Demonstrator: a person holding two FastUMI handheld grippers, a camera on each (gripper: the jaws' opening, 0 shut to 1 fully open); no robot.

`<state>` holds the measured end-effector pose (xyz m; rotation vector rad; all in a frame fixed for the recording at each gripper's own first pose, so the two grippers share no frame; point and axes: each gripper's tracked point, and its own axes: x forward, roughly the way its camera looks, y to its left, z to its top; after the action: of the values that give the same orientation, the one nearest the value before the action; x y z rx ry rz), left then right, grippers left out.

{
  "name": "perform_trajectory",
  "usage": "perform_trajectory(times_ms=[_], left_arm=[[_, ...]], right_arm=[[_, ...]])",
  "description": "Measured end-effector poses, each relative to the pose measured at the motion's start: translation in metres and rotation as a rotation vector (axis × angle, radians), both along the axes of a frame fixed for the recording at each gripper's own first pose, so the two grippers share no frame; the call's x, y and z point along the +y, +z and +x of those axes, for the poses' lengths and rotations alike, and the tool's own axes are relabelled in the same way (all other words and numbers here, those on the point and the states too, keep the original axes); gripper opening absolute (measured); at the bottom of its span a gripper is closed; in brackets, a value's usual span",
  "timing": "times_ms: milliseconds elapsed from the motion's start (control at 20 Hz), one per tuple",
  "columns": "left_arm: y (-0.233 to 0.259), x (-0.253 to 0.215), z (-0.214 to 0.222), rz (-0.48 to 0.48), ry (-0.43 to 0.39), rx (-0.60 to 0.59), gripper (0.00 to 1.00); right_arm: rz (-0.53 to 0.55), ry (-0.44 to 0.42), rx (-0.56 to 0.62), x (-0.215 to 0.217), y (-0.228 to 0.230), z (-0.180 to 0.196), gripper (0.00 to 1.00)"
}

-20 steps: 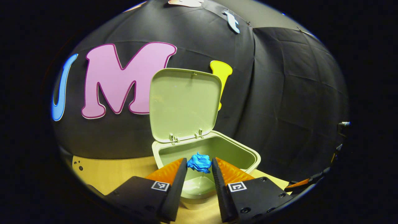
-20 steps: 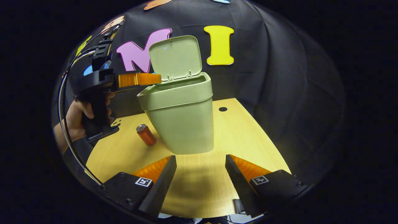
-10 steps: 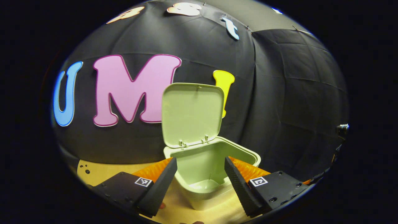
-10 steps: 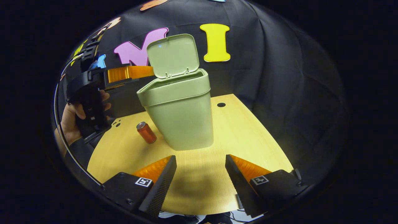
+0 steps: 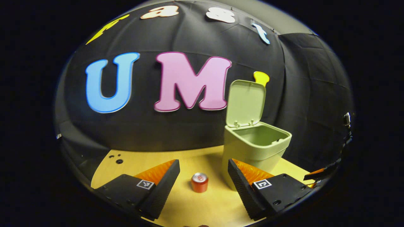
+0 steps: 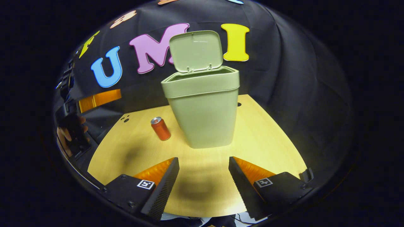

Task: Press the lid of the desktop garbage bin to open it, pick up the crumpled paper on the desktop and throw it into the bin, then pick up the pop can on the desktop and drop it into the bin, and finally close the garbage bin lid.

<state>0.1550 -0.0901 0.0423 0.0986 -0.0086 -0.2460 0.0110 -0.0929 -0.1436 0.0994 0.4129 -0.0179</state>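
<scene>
Your left gripper [image 5: 203, 171] is spread wide and holds nothing — the pop can [image 5: 199, 182] stands upright on the desktop [image 5: 195, 208] low in the left gripper view, framed between the two fingers. The garbage bin [image 5: 252, 148] stands right of centre there, just beside the can, with its lid [image 5: 246, 102] raised upright. Your right gripper [image 6: 203, 170] is also wide and empty; in its view the bin sits at centre and the can just left of it, near the base.
</scene>
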Motion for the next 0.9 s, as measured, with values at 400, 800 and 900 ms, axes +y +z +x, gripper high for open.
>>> perform_trajectory(times_ms=[400, 800, 900], left_arm=[[-0.057, 0.114, -0.052, -0.065, 0.157, 0.074, 0.97], [-0.100, 0.171, -0.078, -0.143, 0.306, 0.149, 0.96], [-0.107, 0.180, -0.082, -0.142, 0.339, 0.160, 0.96]], right_arm=[[-0.053, 0.104, -0.010, 0.081, 0.002, 0.030, 0.99], [-0.142, 0.231, -0.037, 0.139, -0.004, 0.098, 0.99], [-0.147, 0.250, -0.028, 0.149, -0.014, 0.117, 0.99]])
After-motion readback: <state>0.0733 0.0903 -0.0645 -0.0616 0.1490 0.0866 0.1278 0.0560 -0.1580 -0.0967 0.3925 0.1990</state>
